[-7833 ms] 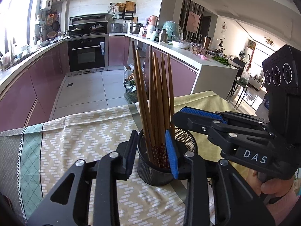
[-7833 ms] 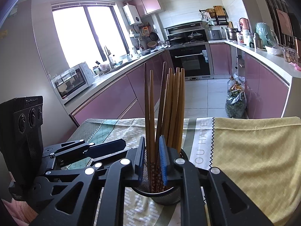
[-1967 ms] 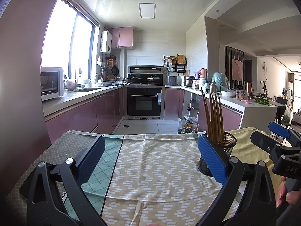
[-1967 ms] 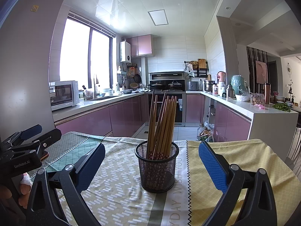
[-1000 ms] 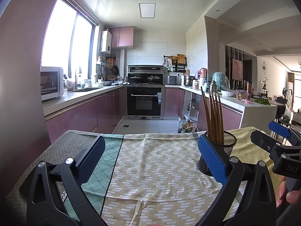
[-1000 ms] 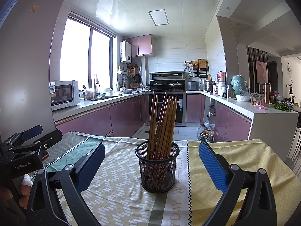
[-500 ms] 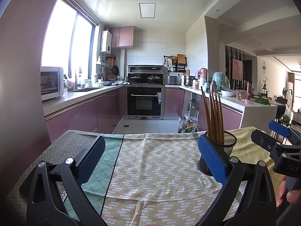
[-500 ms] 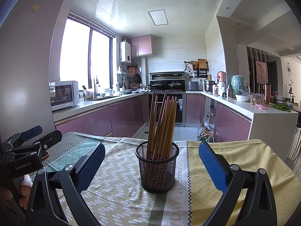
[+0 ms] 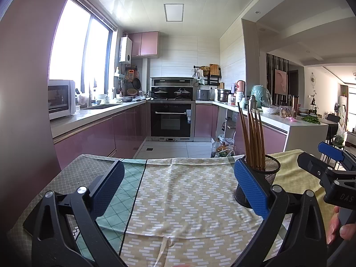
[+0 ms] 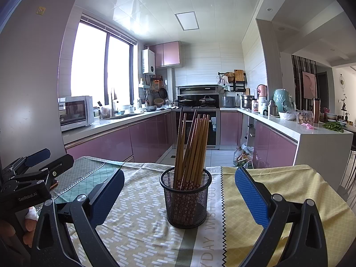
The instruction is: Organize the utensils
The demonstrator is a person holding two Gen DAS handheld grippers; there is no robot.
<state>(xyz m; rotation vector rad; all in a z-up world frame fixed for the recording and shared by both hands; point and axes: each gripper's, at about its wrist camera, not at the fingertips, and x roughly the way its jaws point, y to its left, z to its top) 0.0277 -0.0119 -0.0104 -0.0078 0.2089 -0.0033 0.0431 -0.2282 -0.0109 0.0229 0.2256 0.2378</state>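
Chopsticks [image 10: 191, 146] stand in holder [image 10: 185, 200]; both claws seemingly wide, empty.

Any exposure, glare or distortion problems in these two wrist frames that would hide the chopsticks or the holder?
Left wrist view: window blown out, fisheye bends the walls, the gripper's own finger covers part of the mesh holder. Right wrist view: window overexposed too, ceiling glare, but chopsticks and holder sharp, evenly lit, centred.

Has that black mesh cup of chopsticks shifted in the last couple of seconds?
No. The mesh cup sits at the same spot beside the cloth's printed lettering.
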